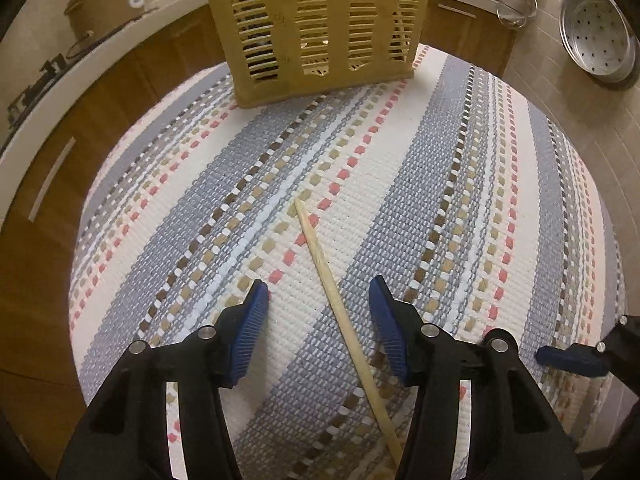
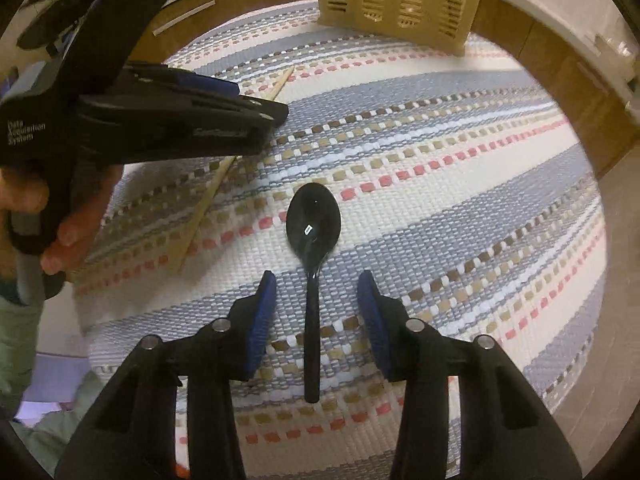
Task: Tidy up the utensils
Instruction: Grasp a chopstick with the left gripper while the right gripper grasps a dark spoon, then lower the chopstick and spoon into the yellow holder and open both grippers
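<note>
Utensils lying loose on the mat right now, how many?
2: a wooden chopstick between the open left gripper fingers, and a black spoon between the open right gripper fingers. The slatted basket may hide others.

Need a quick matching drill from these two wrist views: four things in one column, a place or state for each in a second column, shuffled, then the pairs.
Column 1
1. chopstick
2. black spoon
3. slatted basket
4. left tool

Column 2
A. stands upright at the far edge of the striped mat
B. lies flat between the open fingers of the right tool, bowl pointing away
C. open, fingers on either side of a thin wooden stick
D. lies diagonally on the mat, pale wood

Pairs: 1-D, 2-B, 3-A, 4-C
</note>
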The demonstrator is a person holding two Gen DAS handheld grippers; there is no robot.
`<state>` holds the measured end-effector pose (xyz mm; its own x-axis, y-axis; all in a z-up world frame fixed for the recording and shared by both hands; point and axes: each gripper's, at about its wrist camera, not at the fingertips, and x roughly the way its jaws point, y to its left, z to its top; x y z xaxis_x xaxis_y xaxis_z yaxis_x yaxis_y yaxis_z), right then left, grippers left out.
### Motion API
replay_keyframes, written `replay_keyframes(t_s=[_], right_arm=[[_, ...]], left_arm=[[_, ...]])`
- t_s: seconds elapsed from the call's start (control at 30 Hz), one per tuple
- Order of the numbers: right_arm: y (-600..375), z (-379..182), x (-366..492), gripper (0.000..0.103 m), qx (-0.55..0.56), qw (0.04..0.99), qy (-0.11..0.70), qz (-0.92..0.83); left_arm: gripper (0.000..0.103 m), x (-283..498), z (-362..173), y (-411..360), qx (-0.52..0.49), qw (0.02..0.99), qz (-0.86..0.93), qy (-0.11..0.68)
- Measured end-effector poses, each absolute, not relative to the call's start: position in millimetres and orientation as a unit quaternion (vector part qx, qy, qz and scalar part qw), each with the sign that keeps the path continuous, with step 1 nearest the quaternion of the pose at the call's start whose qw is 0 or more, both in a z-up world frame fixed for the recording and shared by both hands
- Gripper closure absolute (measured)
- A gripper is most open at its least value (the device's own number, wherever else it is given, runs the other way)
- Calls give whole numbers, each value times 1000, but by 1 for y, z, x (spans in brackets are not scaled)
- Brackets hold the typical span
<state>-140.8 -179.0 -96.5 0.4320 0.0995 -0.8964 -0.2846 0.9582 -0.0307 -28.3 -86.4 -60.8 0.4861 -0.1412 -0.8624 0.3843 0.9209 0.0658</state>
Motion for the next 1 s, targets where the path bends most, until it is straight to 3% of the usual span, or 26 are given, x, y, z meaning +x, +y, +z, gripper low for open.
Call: replay_keyframes(t_s=[0.1, 0.4, 0.53, 0.6, 0.67, 1.0], right_arm=[[-176, -95, -141, 83, -98, 839, 522, 113], [-174, -94, -118, 84, -102, 804, 570, 134], [-162, -95, -112, 99, -153, 794, 568, 154], [-161, -95, -112, 99, -159, 791, 570, 157], [-163, -94, -110, 99, -156, 790, 571, 162], [-196, -46, -106, 99, -77, 850, 483, 195]], left_arm=[[78, -34, -58, -100, 149, 848, -169, 479], [79, -25, -51, -98, 154, 812, -219, 519], [82, -22, -53, -101, 173, 813, -200, 518], [94, -26, -53, -110, 196, 816, -196, 508], [99, -30, -53, -118, 211, 817, -193, 501], [100, -21, -2, -59, 5, 888, -230, 398]])
